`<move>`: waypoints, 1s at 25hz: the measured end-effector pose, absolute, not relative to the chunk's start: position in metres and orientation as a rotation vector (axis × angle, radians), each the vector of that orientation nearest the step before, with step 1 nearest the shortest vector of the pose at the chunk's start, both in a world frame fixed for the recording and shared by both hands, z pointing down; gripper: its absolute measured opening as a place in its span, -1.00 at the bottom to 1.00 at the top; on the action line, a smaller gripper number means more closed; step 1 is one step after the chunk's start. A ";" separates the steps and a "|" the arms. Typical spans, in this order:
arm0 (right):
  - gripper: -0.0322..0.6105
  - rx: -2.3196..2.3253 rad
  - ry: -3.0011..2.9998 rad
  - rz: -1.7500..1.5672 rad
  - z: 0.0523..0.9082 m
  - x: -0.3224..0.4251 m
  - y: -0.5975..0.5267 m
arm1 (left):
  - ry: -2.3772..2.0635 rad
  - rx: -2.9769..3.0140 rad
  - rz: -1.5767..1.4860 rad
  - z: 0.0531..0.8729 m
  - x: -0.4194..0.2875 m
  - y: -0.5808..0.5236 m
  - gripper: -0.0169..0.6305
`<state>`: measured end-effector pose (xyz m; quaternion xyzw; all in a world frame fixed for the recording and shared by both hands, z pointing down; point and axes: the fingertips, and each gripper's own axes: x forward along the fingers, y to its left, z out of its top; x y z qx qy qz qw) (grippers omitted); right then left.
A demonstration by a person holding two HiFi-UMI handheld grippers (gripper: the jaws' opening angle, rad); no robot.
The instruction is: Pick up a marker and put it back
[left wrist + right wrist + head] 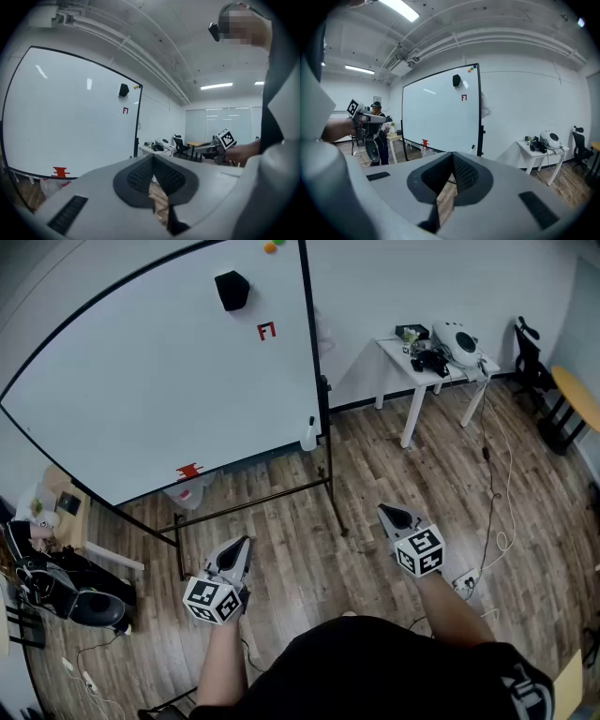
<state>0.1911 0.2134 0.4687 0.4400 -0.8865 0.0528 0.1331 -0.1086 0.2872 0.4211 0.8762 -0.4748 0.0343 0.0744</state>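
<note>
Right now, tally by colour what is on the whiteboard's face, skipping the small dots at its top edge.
Red: 2, the upper red mark and the lower red shape.
Black: 1, the black block.
Total: 3.

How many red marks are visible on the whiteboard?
2: the upper red mark sits near the top right of the whiteboard, and the lower red mark is at its bottom edge. No others show.

Smooth glossy whiteboard (141,381); wood-plank floor (309,559) (matt, grained); matt grey plastic left gripper (246,542)
</note>
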 end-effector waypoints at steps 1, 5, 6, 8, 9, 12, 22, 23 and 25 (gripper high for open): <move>-0.91 1.273 -2.573 0.155 0.469 0.196 0.209 | -1.425 2.631 0.101 0.420 -0.102 0.283 -0.91; -0.91 1.262 -2.583 0.157 0.472 0.216 0.195 | -1.432 2.636 0.104 0.416 -0.079 0.272 -0.91; -0.91 1.262 -2.587 0.154 0.472 0.221 0.192 | -1.435 2.635 0.104 0.415 -0.073 0.270 -0.91; -0.91 1.263 -2.594 0.146 0.472 0.227 0.185 | -1.438 2.640 0.100 0.411 -0.063 0.268 -0.91; -0.91 1.263 -2.597 0.143 0.471 0.229 0.182 | -1.438 2.646 0.099 0.409 -0.058 0.266 -0.91; -0.91 1.258 -2.605 0.158 0.469 0.233 0.170 | -1.433 2.655 0.100 0.405 -0.044 0.262 -0.91; -0.91 1.212 -2.608 0.185 0.472 0.225 0.148 | -1.431 2.649 0.099 0.408 -0.041 0.249 -0.91; -0.91 1.210 -2.605 0.186 0.473 0.225 0.148 | -1.429 2.651 0.098 0.409 -0.042 0.248 -0.91; -0.91 1.209 -2.594 0.189 0.476 0.225 0.147 | -1.422 2.653 0.088 0.409 -0.043 0.245 -0.91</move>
